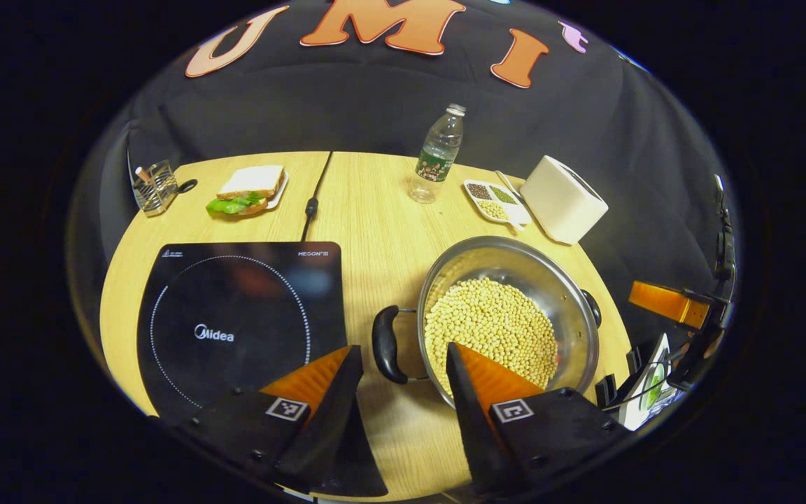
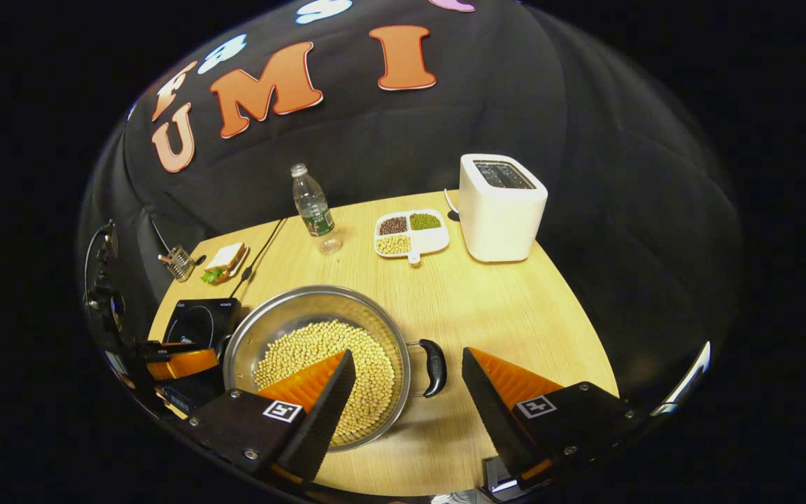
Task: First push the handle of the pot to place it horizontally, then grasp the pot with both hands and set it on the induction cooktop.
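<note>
One steel pot (image 1: 508, 315) of soybeans (image 1: 490, 329) sits on the wooden table (image 1: 375, 210), just right of one induction cooktop (image 1: 235, 315), not on it. The left gripper (image 1: 403, 378) is wide open and holds nothing; the pot's left handle (image 1: 383, 344) lies between its fingers. The right gripper (image 2: 410, 385) is likewise spread and empty, straddling the right handle (image 2: 434, 367). Two handles counted. Farther back: one water bottle (image 2: 313, 208), one toaster (image 2: 501, 206), one divided dish (image 2: 410, 234), one sandwich (image 1: 249, 189).
</note>
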`<state>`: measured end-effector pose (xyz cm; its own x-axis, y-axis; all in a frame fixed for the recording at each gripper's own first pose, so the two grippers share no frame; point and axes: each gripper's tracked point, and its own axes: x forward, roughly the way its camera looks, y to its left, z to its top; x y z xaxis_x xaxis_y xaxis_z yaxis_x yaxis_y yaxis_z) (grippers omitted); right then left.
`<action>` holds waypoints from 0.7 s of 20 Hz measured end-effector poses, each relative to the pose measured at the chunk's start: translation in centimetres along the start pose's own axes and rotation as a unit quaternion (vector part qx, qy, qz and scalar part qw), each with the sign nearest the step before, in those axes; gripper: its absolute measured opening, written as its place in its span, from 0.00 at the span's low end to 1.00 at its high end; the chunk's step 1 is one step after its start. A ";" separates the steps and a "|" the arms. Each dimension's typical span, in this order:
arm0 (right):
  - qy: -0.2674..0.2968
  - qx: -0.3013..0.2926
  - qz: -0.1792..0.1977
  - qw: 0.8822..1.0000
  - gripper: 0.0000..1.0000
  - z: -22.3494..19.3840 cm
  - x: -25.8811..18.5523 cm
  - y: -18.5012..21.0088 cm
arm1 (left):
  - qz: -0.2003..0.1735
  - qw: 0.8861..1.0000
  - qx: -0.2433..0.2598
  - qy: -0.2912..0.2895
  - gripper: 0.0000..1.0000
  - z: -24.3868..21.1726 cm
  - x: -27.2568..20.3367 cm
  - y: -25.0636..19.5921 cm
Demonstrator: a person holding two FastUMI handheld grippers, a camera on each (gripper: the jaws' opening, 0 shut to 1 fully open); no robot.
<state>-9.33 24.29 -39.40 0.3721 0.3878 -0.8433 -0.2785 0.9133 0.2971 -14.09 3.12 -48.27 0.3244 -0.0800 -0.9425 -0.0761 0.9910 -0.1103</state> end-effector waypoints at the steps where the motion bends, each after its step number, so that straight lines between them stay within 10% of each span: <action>1: 0.007 -0.001 0.000 1.000 0.95 -0.3 0.5 0.0 | 0.007 1.000 0.007 -0.001 0.91 0.1 0.6 0.0; 14: 0.089 -0.006 -0.027 0.996 0.95 -4.2 6.4 -0.6 | 0.037 0.999 0.012 0.009 0.84 -0.4 7.0 0.6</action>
<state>-10.44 25.69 -46.85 0.2236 0.3099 -0.9241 -0.2731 0.9301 0.2458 -12.19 3.11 -55.09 0.3013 -0.0090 -0.9535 -0.0761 0.9965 -0.0335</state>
